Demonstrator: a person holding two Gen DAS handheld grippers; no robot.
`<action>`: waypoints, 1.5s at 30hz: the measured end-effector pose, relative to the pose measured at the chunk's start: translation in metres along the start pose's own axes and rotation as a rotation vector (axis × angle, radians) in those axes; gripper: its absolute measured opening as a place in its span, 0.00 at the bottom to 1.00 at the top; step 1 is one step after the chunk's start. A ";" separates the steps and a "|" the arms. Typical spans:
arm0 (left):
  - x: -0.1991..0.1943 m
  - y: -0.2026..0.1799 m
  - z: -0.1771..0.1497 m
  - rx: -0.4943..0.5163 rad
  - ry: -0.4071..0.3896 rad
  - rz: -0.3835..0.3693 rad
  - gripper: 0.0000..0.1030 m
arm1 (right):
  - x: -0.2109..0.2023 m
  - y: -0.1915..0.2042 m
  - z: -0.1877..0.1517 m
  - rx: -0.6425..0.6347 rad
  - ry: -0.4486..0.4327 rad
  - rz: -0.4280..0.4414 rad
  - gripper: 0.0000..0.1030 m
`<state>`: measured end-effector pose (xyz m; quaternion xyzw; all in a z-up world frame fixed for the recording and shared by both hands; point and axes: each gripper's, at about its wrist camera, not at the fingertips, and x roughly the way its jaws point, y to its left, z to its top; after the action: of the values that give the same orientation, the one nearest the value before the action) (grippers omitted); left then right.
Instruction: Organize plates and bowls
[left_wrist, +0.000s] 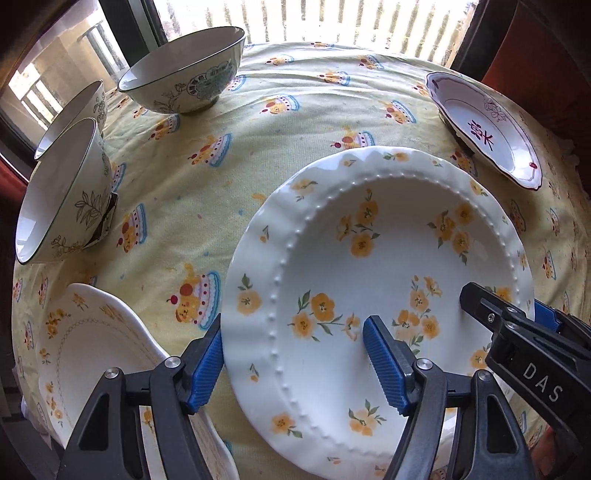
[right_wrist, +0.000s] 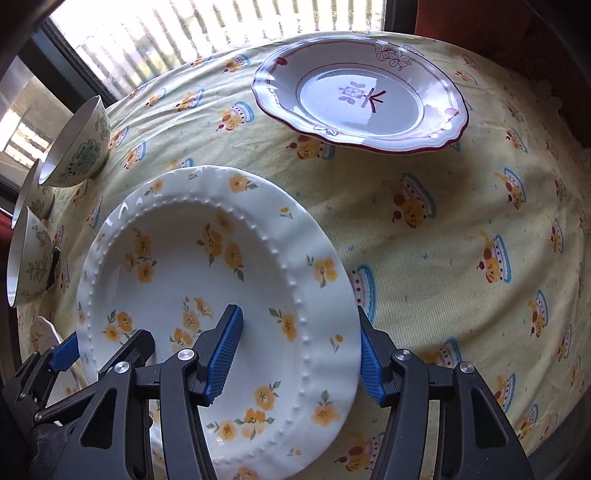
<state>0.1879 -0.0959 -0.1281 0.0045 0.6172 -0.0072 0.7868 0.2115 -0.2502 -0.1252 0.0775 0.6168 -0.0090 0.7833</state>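
A white deep plate with yellow flowers and a beaded rim (left_wrist: 369, 258) (right_wrist: 184, 258) hangs tilted just above the tablecloth, held from two sides. My left gripper (left_wrist: 295, 367) is shut on its near-left rim, one blue pad outside the edge and one inside the well. My right gripper (right_wrist: 299, 360) is shut on the opposite rim in the same way. Each gripper shows in the other's view: the right gripper (left_wrist: 513, 306) at the plate's right edge, the left gripper (right_wrist: 103, 345) at its left edge. A second flowered plate (left_wrist: 99, 350) (right_wrist: 44, 332) lies below left.
Three green-patterned bowls (left_wrist: 184, 74) (left_wrist: 74, 110) (left_wrist: 62, 192) stand at the left of the yellow tablecloth (right_wrist: 443, 221); the nearest leans on a small dark object (left_wrist: 109, 218). A red-rimmed plate (right_wrist: 362, 99) (left_wrist: 487, 125) sits at the far right. Windows lie beyond the far edge.
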 end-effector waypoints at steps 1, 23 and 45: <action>0.000 -0.002 -0.004 0.003 0.008 -0.004 0.71 | -0.002 -0.003 -0.005 0.002 0.004 -0.001 0.60; 0.020 -0.014 0.016 -0.137 0.026 0.049 0.76 | 0.005 -0.013 0.007 -0.110 0.005 0.081 0.56; -0.036 0.001 -0.013 -0.011 -0.029 -0.066 0.75 | -0.039 -0.011 -0.032 0.011 -0.061 -0.020 0.57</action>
<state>0.1664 -0.0944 -0.0964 -0.0204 0.6055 -0.0298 0.7950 0.1701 -0.2597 -0.0954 0.0754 0.5933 -0.0229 0.8011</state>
